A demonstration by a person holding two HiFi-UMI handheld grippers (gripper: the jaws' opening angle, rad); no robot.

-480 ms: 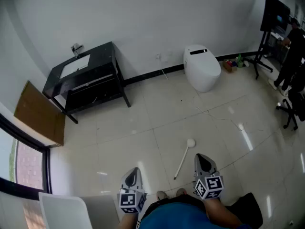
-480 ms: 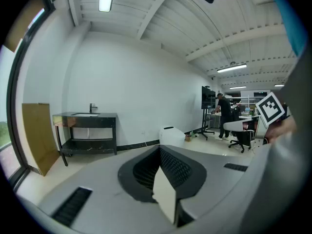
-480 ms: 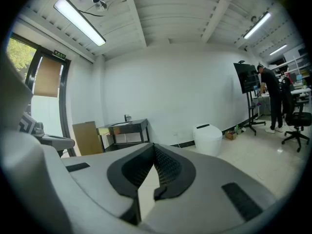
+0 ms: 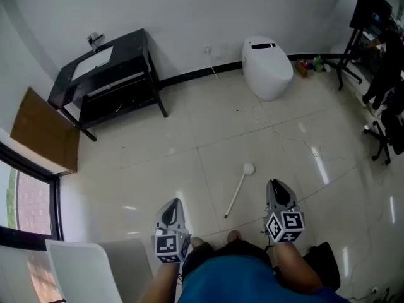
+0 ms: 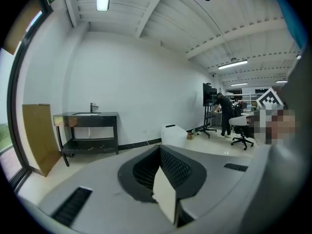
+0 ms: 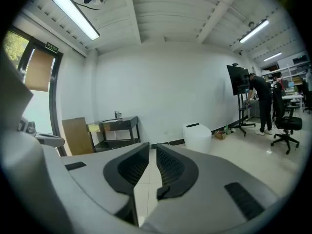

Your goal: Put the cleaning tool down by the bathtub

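The cleaning tool (image 4: 238,190), a white long-handled brush with a round head, lies on the tiled floor in the head view, with no gripper on it. My right gripper (image 4: 274,184) hovers just right of its handle, and its jaws stand a narrow gap apart with nothing between them (image 6: 150,151). My left gripper (image 4: 174,203) hangs further left of the handle's near end. Its tips meet with nothing held (image 5: 159,148). A white tub-like rim (image 4: 95,261) shows at the bottom left. The tool is not seen in either gripper view.
A white toilet (image 4: 267,67) stands against the far wall, and a black vanity (image 4: 104,74) with a sink stands to its left. A brown board (image 4: 44,131) leans by the window. A screen stand and an office chair (image 4: 385,125) crowd the right edge, with a person (image 6: 261,101) there.
The whole head view has slid upward, so floor, toilet and tool sit higher in the frame. The tool lies where it was on the tiles. Neither gripper has taken hold of anything.
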